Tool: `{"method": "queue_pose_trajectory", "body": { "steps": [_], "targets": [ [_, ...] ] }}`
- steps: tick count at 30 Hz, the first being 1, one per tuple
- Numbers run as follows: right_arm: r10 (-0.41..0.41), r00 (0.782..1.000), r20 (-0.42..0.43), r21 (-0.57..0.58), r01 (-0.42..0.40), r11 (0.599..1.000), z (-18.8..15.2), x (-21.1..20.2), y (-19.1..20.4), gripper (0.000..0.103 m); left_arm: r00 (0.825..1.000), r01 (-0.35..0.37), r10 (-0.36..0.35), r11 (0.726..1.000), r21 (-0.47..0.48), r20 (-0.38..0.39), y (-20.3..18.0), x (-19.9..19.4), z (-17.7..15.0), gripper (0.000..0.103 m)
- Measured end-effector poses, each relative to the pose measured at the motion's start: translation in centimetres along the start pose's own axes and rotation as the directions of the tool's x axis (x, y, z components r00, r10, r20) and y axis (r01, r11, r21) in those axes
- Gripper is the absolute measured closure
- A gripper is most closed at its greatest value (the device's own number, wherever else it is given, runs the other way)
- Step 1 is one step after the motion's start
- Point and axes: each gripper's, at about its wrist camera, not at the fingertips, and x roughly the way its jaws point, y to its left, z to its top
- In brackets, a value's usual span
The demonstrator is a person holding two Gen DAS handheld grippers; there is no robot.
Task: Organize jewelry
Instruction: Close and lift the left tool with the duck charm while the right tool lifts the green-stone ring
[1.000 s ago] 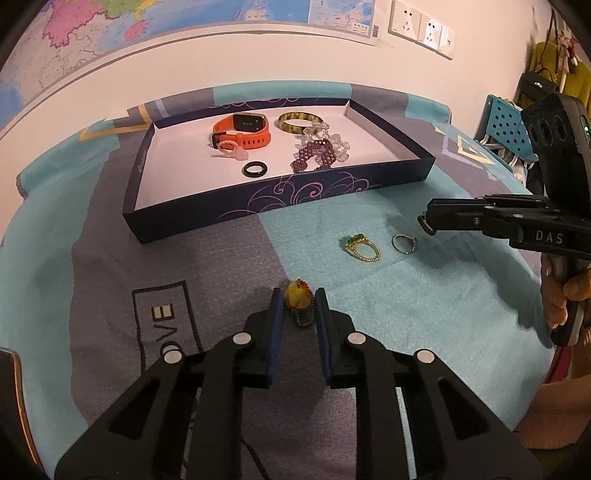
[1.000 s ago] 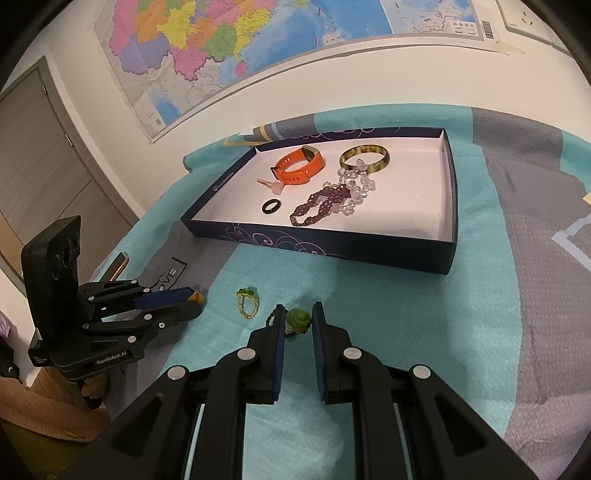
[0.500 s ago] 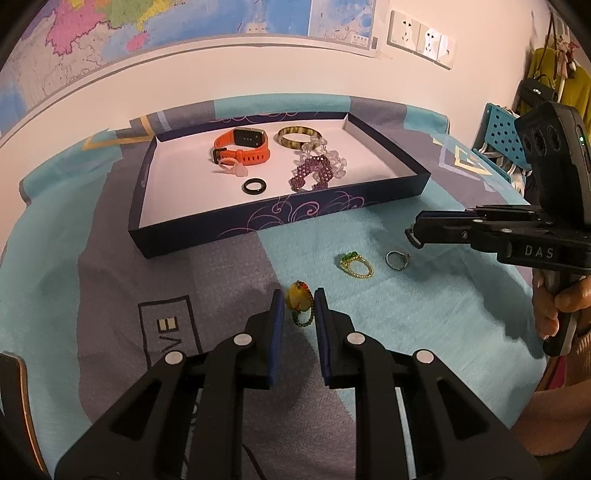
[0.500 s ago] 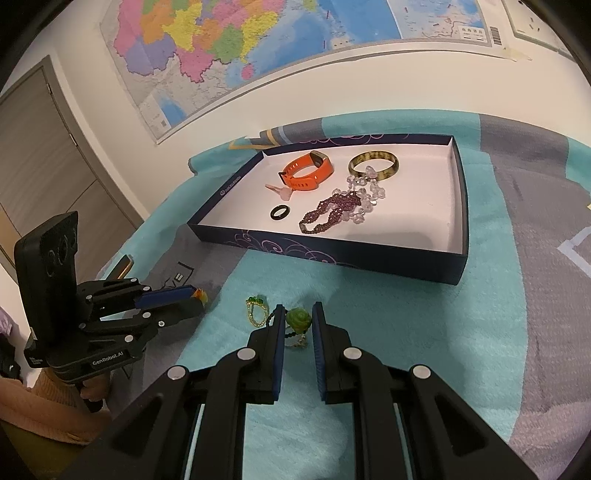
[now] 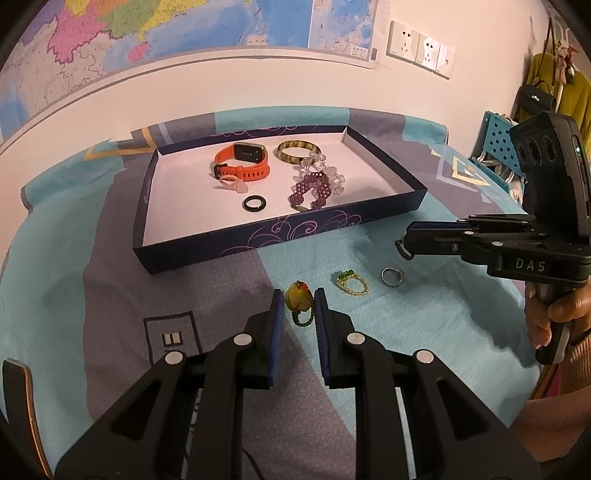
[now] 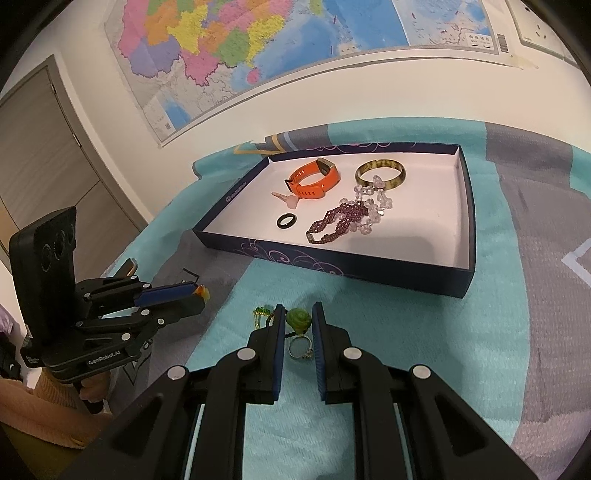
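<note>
Jewelry tray (image 5: 207, 254) sits toward the tablecloth's far edge w/ watch, bangle, beads inside. Left gripper (image 5: 298, 306) pinches a yellow-bead ring (image 5: 297, 298); right gripper (image 6: 298, 320) pinches a green-flower ring (image 6: 298, 319). Vs a sec ago both look lifted a bit, tray farther off in view. Carry to tray likely next; gold ring (image 5: 352, 283), silver ring (image 5: 392, 276) remain near the front edge.

Partly hidden behind the claws
The gold ring (image 6: 260, 316) sits half behind the right claw (image 6: 298, 320); the wall map (image 5: 155, 33) is cut off above.
</note>
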Motion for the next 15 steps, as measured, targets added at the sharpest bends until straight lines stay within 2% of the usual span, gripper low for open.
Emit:
{"method": "queue_pose_trajectory", "body": {
  "steps": [15],
  "targets": [
    [0.007, 1.000, 0.017, -0.016, -0.007, 1.000, 1.6, 0.4, 0.1, 0.090, 0.999, 0.001, -0.001, 1.000, 0.001, 0.040, 0.4, -0.5, 1.8, 0.086]
  ]
}}
